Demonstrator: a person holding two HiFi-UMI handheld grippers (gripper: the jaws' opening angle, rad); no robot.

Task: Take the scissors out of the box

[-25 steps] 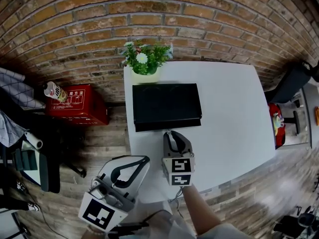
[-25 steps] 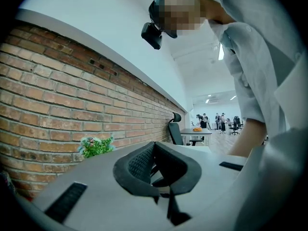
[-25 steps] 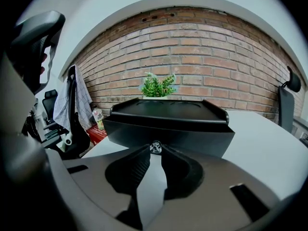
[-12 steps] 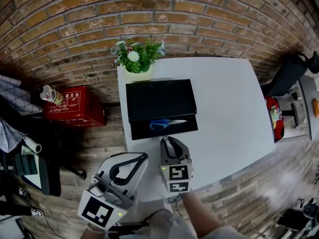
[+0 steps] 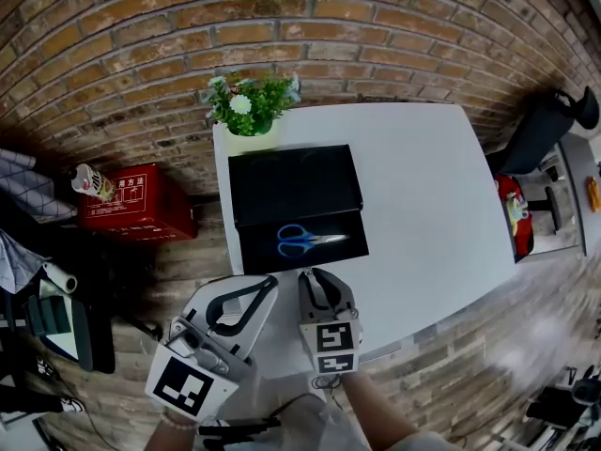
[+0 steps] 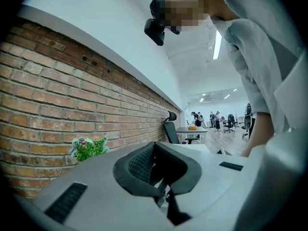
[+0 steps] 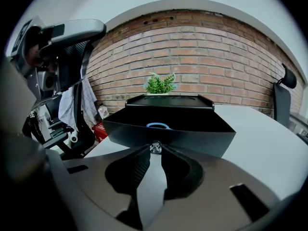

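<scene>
my right gripper [image 5: 315, 272] has its jaws clenched on the small shiny knob [image 7: 155, 147] at the front of the black box's [image 5: 291, 178] drawer [image 7: 168, 136], and the drawer stands open toward me. the scissors [image 5: 305, 240], blue-handled, lie flat inside that open drawer, handles to my left and blades pointing right, apart from my jaws. in the right gripper view only the blue curve of a handle shows over the drawer's front wall. my left gripper [image 5: 266, 287] hangs by the near left corner of the white table [image 5: 427, 186], jaws pressed together with nothing between them, just beside the right gripper and touching nothing. the box sits on the left part of the table, with a small green plant [image 5: 246, 104] behind it against the brick wall [image 5: 282, 26].
</scene>
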